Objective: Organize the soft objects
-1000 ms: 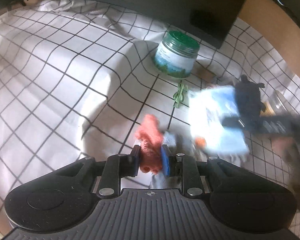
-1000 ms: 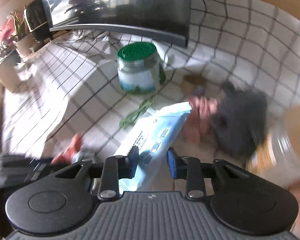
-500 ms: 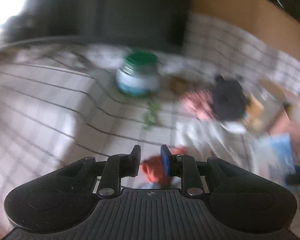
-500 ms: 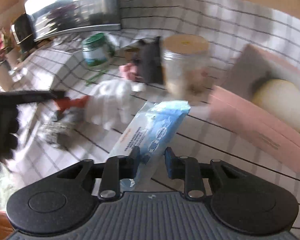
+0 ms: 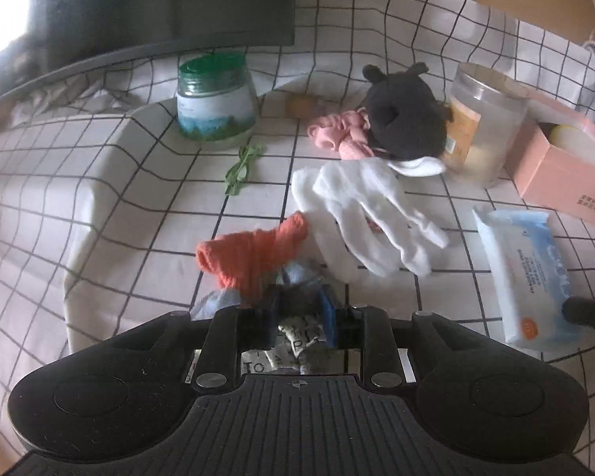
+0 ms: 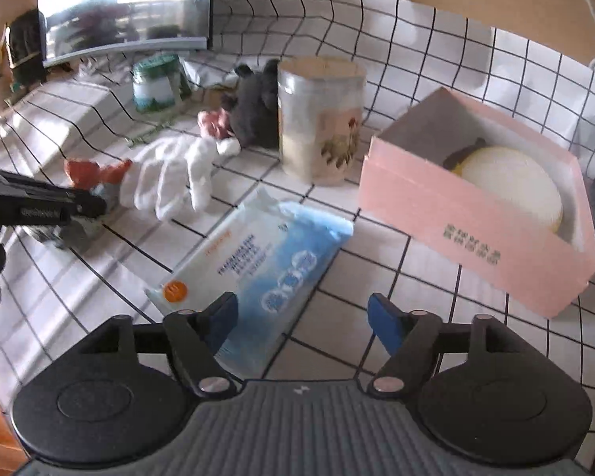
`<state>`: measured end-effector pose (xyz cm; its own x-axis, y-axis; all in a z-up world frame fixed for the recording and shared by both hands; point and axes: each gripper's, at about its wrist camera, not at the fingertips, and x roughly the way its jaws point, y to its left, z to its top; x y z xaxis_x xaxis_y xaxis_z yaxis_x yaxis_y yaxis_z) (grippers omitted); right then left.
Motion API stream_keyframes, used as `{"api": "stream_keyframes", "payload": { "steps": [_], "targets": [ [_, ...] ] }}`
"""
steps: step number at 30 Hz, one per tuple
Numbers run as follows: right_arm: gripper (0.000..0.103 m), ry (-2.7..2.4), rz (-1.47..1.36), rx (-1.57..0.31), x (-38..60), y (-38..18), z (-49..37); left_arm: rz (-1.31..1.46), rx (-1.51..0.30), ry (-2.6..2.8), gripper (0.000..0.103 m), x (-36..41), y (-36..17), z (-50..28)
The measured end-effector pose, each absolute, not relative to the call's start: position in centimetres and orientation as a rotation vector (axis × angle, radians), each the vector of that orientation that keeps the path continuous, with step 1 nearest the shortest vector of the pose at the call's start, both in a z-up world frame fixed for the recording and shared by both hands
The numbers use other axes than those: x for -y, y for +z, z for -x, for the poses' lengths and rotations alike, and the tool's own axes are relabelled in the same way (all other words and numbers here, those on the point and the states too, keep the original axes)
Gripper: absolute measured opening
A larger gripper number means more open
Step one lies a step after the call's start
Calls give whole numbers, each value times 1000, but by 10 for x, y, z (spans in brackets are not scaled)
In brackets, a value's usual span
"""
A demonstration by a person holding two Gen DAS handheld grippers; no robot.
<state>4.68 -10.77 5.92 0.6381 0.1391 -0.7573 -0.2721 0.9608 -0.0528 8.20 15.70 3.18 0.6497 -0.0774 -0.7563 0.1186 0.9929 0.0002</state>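
My left gripper (image 5: 298, 309) is shut on a grey printed soft item (image 5: 297, 297) with an orange sock (image 5: 254, 256) draped over its left finger. It also shows in the right wrist view (image 6: 95, 204). White gloves (image 5: 361, 206) lie just ahead, with a pink cloth (image 5: 337, 135) and a black plush toy (image 5: 404, 119) behind. My right gripper (image 6: 301, 319) is open, its jaws wide apart, over the near end of a blue wet-wipes pack (image 6: 258, 258) that lies flat on the checked cloth. The pack also shows in the left wrist view (image 5: 523, 269).
A pink box (image 6: 476, 206) holding a round cream item stands at the right. A clear jar (image 6: 319, 119) stands behind the pack. A green-lidded jar (image 5: 216, 99) and a green clip (image 5: 242, 166) sit at the back left. A dark monitor (image 5: 139, 8) stands behind.
My right gripper carried the wipes pack to the right, set it down near the pink box and opened. My left gripper swung right and now grips the grey item under the orange sock.
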Motion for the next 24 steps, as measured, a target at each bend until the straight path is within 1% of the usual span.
{"api": "stream_keyframes", "payload": {
  "steps": [1,2,5,6,7,9,11,12,16,18,22,23,24],
  "targets": [
    [83,224,161,-834,108,57,-46,-47,-857,-119,25,-157,32,-81],
    [91,212,155,-828,110,55,-45,-41,-858,-135,25,-157,31,-81],
    [102,181,107,-823,115,49,-47,-13,-863,-221,41,-163,30,-80],
    [103,170,82,-827,119,47,-48,2,-863,-241,41,-166,31,-77],
    [103,171,49,-831,123,45,-49,27,-858,-255,40,-169,33,-73],
    [103,176,-9,-835,130,42,-49,84,-785,-256,40,-177,43,-54],
    [103,180,-45,-818,134,39,-47,58,-721,-172,40,-180,49,-42],
    [103,180,-35,-805,132,38,-44,63,-727,-112,39,-185,49,-43],
    [103,174,-40,-768,132,35,-39,280,-826,-46,39,-210,38,-69],
    [103,173,-41,-750,132,33,-37,328,-831,-57,39,-208,37,-78],
    [103,166,-43,-733,133,33,-35,241,-858,-103,40,-185,35,-100],
    [103,166,-44,-733,133,33,-35,196,-880,-121,41,-177,31,-103],
    [103,166,-44,-731,133,33,-34,130,-906,-141,44,-166,29,-108]
  ]
}}
